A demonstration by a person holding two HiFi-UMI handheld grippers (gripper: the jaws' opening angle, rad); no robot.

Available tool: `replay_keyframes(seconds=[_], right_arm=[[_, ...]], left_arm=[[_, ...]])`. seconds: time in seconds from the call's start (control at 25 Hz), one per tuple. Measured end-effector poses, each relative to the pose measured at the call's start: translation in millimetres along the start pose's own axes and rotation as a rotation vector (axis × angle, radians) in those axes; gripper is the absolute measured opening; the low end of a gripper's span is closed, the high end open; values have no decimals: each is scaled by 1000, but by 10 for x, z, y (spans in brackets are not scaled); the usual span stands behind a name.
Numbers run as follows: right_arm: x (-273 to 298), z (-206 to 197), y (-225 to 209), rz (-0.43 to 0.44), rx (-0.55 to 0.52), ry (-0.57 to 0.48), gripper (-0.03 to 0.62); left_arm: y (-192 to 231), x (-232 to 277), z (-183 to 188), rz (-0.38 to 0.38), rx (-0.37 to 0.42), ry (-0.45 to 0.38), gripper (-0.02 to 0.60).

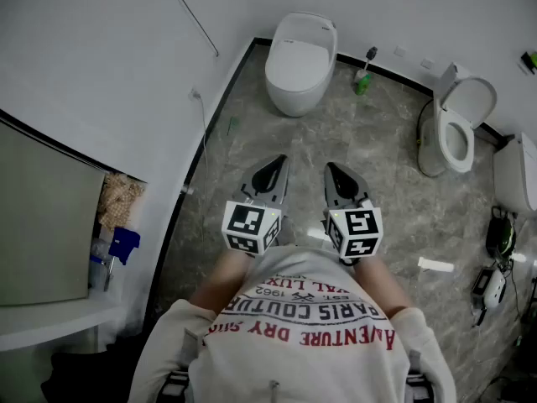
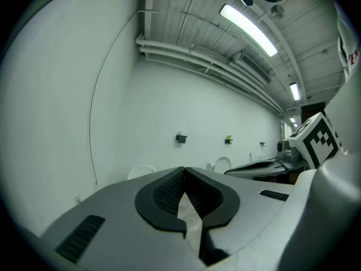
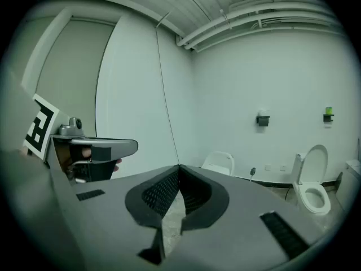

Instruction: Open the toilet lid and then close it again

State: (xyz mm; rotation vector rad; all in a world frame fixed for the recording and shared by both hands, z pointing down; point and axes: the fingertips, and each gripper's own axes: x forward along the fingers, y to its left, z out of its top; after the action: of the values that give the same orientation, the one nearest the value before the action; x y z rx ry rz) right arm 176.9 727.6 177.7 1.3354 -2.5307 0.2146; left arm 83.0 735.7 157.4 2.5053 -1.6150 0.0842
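A white toilet with its lid down (image 1: 300,61) stands against the far wall, well ahead of both grippers; it also shows small in the left gripper view (image 2: 141,171) and in the right gripper view (image 3: 219,162). A second white toilet (image 1: 457,128) at the right has its lid raised (image 3: 313,185). My left gripper (image 1: 273,163) (image 2: 183,169) and right gripper (image 1: 334,171) (image 3: 179,167) are held side by side in front of the person's chest, above the grey stone floor. Both are shut, with nothing between the pads.
A green bottle (image 1: 362,78) stands between the two toilets by the wall. Another white fixture (image 1: 516,170) and cabled devices (image 1: 501,235) sit at the right edge. A white strip (image 1: 435,265) lies on the floor. A counter (image 1: 50,309) with a blue item (image 1: 123,243) is at the left.
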Motion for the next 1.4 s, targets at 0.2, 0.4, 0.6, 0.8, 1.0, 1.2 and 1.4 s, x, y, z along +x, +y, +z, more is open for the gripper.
replay_keyframes(seconds=[0.2,0.4,0.6,0.8,1.0,1.2,1.4], right_arm=[[75,22,39,4,1,-2,15],[154,22,33,4,41,-8,15],[286,-18,95,16,66,-3,15],[482,-124,169,26,69,33,15],[640,-179,29,29,77,70,15],[977,-235,-182,26,93,100,15],[1481,-183,-503,50,103,110,15]], left_arm=[[89,16,4,6,3,-1,8],[156,32,-31,7,-1,15,8],[350,12,-97,33,-15,25,8],[583,5,-196,58,-31,37,8],[689,125,-348,77,-73,78,8],[904,322,-466,105,-88,111,8],[1195,756,-456,156,-90,127,8]])
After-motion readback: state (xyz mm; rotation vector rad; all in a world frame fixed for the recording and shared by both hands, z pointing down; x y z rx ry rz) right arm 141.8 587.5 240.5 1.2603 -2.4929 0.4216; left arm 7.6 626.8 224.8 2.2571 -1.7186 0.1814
